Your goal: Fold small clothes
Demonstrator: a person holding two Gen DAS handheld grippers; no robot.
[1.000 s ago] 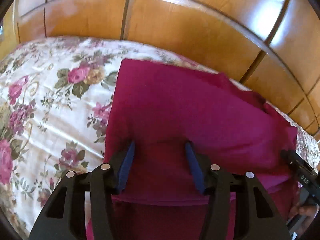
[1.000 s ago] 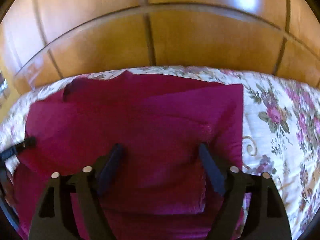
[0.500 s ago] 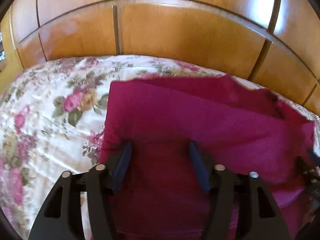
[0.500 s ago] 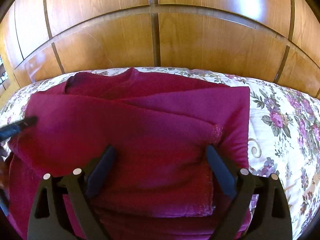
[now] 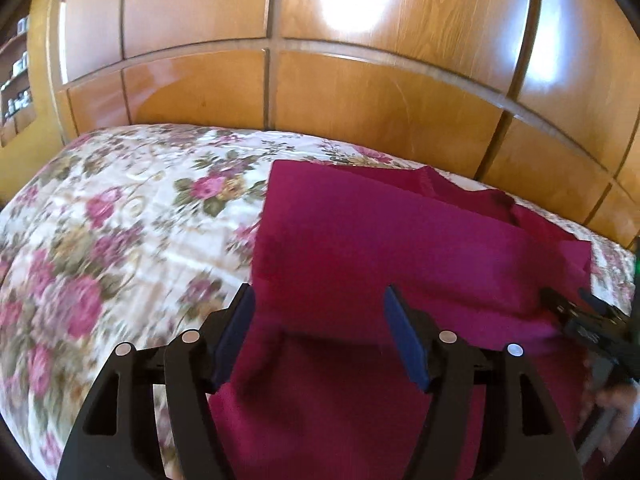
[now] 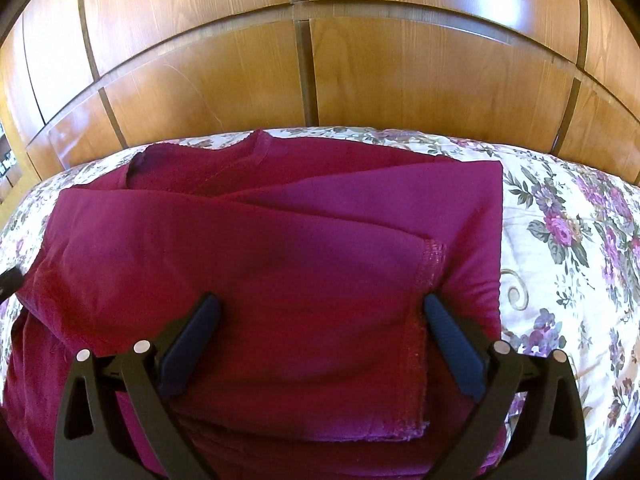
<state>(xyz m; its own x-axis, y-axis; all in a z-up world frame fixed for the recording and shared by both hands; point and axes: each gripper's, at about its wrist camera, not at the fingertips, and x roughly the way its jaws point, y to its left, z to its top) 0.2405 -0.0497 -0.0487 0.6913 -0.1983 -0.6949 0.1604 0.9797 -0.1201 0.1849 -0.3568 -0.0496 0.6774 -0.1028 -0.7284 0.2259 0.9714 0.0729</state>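
Both claws just spread apart, left claw (image 5: 318,330) and right claw (image 6: 320,340), nothing pinched between either. Folded magenta knit shirt (image 6: 260,260) dropped flat on flowery quilted bed (image 5: 120,220), near wooden wardrobe (image 6: 320,60). Fold looks landed; probably next fold or smoothing.

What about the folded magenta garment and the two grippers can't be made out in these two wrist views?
- Magenta garment: near edge hidden by the right gripper and the frame bottom, right wrist view.
- Left gripper: in the right wrist view only a dark tip at the left edge.
- Floral bedspread: blurred at left, left wrist view.
- Layers under the top fold: covered.
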